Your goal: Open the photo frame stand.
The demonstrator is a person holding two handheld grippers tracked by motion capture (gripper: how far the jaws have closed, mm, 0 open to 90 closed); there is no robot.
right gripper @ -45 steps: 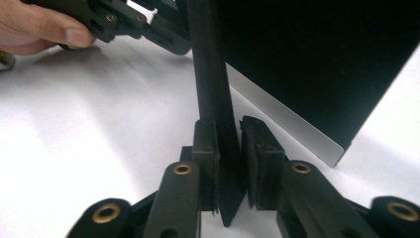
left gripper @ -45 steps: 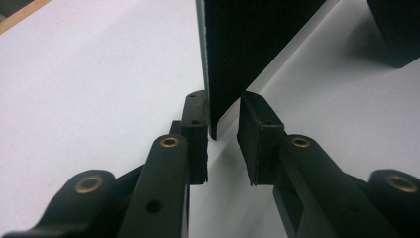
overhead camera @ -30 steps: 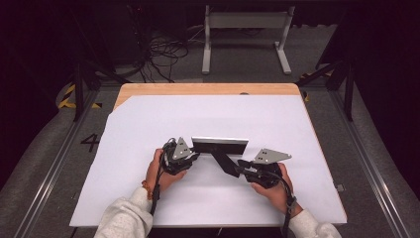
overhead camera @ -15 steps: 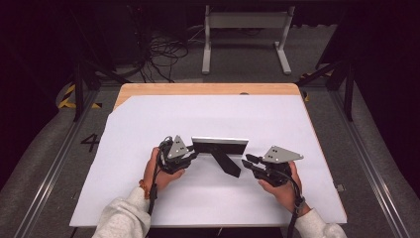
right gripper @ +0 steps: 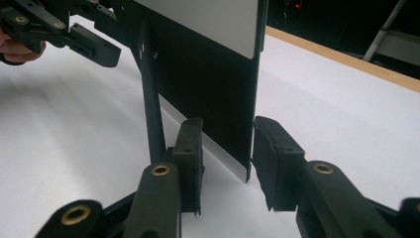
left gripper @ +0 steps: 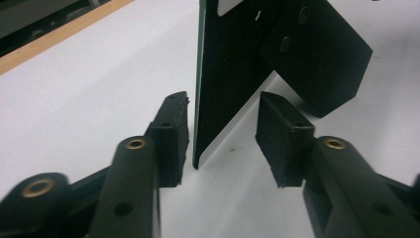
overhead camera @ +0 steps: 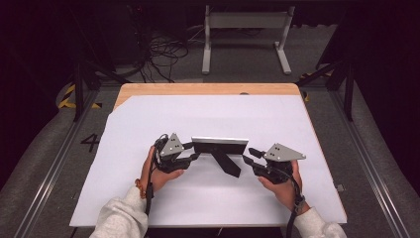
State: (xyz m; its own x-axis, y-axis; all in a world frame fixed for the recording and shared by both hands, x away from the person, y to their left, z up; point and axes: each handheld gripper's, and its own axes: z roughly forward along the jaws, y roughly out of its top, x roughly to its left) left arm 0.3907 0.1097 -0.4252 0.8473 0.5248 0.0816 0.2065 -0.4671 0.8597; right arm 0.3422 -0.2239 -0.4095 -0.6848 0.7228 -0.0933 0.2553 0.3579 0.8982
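Observation:
A picture frame stands upright on the white table sheet, its black back toward me, propped by a black easel leg. My left gripper straddles the frame's left edge. In the left gripper view the frame stands between the jaws with a gap to the right pad. My right gripper straddles the frame's right edge; its jaws leave a gap at the left pad. Both grippers' jaws have just been opening, with the frame between them.
The white sheet covers a wooden tabletop. Beyond the far edge lie cables and a grey metal stand on the floor. Rails run along both sides of the table.
Both grippers' jaws have spread wider around the frame's edges, releasing their grip. The frame stays upright on its leg. Neither hand has shifted much.

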